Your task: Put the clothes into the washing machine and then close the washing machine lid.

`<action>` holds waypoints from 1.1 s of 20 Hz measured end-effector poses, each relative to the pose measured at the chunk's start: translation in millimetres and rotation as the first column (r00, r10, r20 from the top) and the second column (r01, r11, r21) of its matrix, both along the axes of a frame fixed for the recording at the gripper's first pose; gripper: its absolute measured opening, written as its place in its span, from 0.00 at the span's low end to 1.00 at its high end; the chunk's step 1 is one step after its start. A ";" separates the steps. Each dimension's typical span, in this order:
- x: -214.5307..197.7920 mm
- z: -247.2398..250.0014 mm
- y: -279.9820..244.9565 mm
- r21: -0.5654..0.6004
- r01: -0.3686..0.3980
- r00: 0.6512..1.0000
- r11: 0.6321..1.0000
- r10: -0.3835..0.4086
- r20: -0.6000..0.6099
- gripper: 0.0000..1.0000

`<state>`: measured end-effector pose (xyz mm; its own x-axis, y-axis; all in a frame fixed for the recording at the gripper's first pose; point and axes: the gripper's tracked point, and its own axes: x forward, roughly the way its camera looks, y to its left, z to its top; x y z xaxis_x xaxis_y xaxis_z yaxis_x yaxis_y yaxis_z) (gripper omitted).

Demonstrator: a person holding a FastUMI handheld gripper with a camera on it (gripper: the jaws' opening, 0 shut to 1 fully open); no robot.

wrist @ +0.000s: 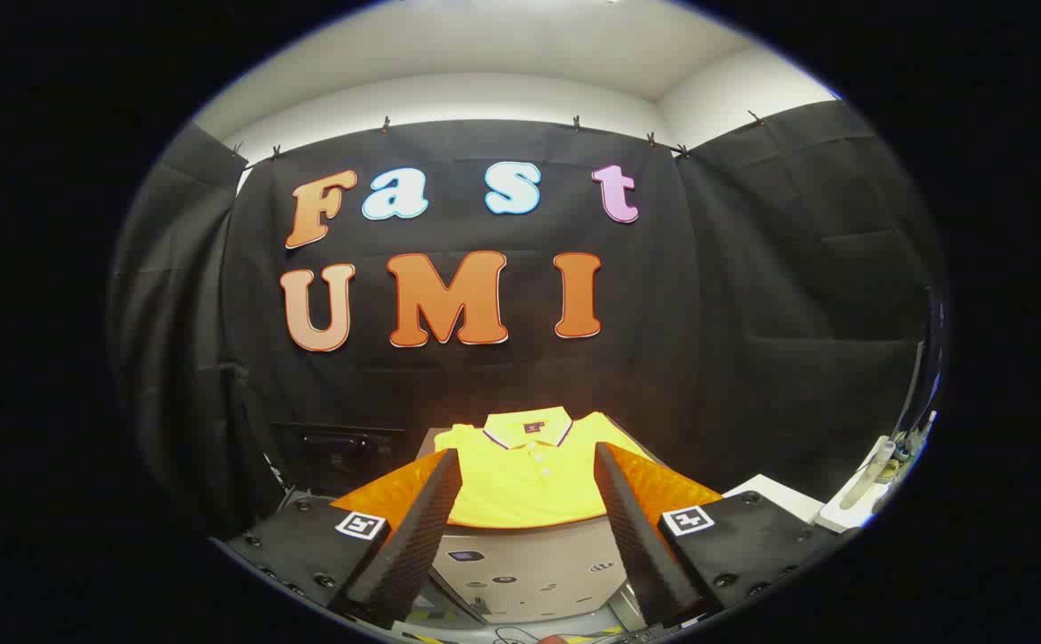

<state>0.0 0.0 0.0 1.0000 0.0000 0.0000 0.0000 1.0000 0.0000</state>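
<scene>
the gripper (528, 528) is spread wide with nothing in it, just short of the folded yellow polo shirt (529, 478) lying on the washing machine (529, 563) top; soft, light and floppy, it is probably best pinched at its near folded hem.

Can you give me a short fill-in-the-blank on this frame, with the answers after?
1. The folded polo shirt is ____ in colour.
2. The shirt lies on the washing machine's closed ____.
3. The claw has its fingers ____, holding nothing.
4. The shirt's ____ points towards the booth wall.

Answers: yellow; lid; open; collar
</scene>
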 end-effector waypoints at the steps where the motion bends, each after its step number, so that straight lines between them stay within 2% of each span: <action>1: -0.7 4.2 -1.8 -0.001 -0.002 1.000 1.000 0.002 0.006 0.96; 7: -4.7 15.3 -10.1 -0.042 0.002 1.000 0.999 -0.002 0.013 0.96; 16: 0.0 33.3 -16.4 -0.045 0.000 1.000 0.999 0.001 0.032 0.96; 22: -0.1 31.0 -6.1 -0.076 0.002 1.000 0.997 0.000 0.020 0.96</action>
<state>-0.1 -6.1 31.0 0.9998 -0.0003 0.0199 0.0018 0.9971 -0.0755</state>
